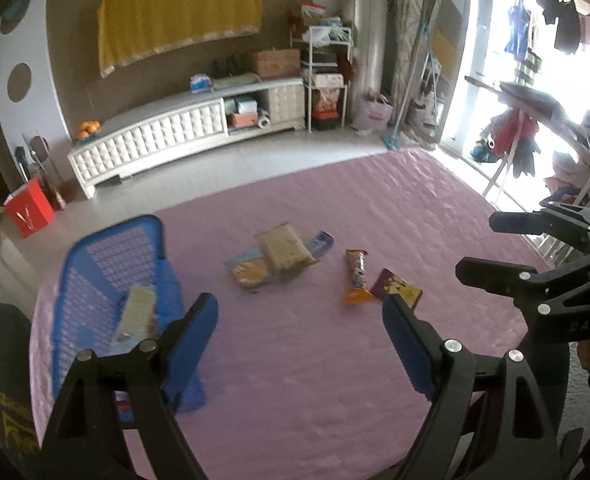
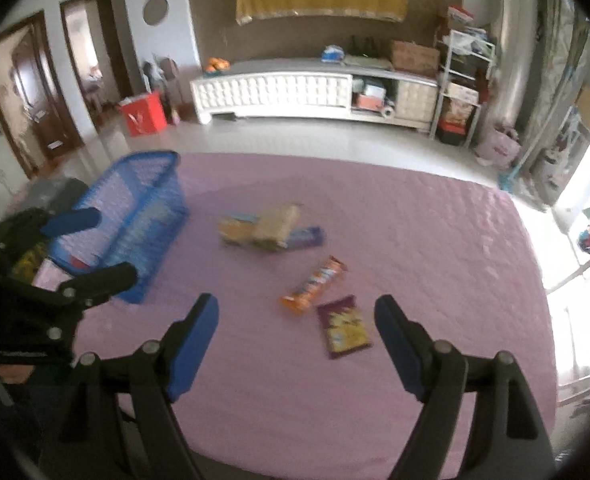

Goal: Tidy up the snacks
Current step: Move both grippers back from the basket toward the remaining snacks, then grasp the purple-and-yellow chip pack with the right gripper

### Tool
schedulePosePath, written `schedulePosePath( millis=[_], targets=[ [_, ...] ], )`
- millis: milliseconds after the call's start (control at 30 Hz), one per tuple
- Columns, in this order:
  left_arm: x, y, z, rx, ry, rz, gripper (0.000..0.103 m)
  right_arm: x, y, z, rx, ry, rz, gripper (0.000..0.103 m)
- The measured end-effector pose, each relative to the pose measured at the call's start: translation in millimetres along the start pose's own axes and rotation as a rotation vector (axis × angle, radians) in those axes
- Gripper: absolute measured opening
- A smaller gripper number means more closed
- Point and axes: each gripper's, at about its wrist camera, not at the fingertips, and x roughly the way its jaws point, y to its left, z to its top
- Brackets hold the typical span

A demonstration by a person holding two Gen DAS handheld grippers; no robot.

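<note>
Blue pads line the black fingers of both tools. The left hand-held gripper (image 1: pixel 299 320) stands wide apart with nothing between its pads, hanging over the near part of the pink quilted cloth (image 1: pixel 295 380) that covers the bench. The right hand-held gripper (image 2: pixel 297 322) is spread just as wide and also holds nothing; it hovers over the same cloth, just beside its partner.

Just beyond the left tool's left finger sits a blue perforated plastic basket (image 1: pixel 107 276) at the bench's left edge, with a pale flat snack packet (image 1: pixel 137 312) lying inside it. Ahead of the right tool, between its fingers in the wrist view, lies a dark maroon snack pouch with yellow print (image 2: pixel 345 326), and touching or just beside its far corner an orange tube-shaped snack wrapper (image 2: pixel 315 284).

Farther out, near the middle of the bench, three packets lie in a heap: a beige block-shaped packet (image 1: pixel 285 254) resting on a yellow round-printed packet (image 1: pixel 251 272), with a blue slim packet (image 1: pixel 319 242) jutting out to the right.
</note>
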Motion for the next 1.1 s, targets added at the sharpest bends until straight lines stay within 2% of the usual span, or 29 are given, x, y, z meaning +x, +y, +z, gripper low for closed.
schedulePosePath(
  millis=[167,367,533,700,867,967,1100],
  targets=[
    [41,-15,-2,0.002,0.077,-0.007,0.083,28,-19,-10,0.019,0.048,0.057,0.084],
    [84,-26,-4,-0.004,0.135,-0.014,0.083,68,-36,-19,0.019,0.092,0.080,0.084],
    [120,-30,-11,0.008,0.182,-0.017,0.083,103,-40,-26,-0.062,0.129,0.132,0.084],
    [151,-33,-23,0.004,0.224,-0.029,0.083,131,-26,-38,-0.241,0.140,0.085,0.084],
    [175,-39,-37,0.005,0.277,-0.051,0.083,147,-27,-48,-0.294,0.185,0.036,0.084],
    [182,-41,-42,0.010,0.287,-0.051,0.083,158,-39,-53,-0.284,0.211,0.005,0.084],
    [187,-40,-45,-0.005,0.297,-0.061,0.083,164,-55,-53,-0.179,0.242,0.105,0.084]
  ],
)
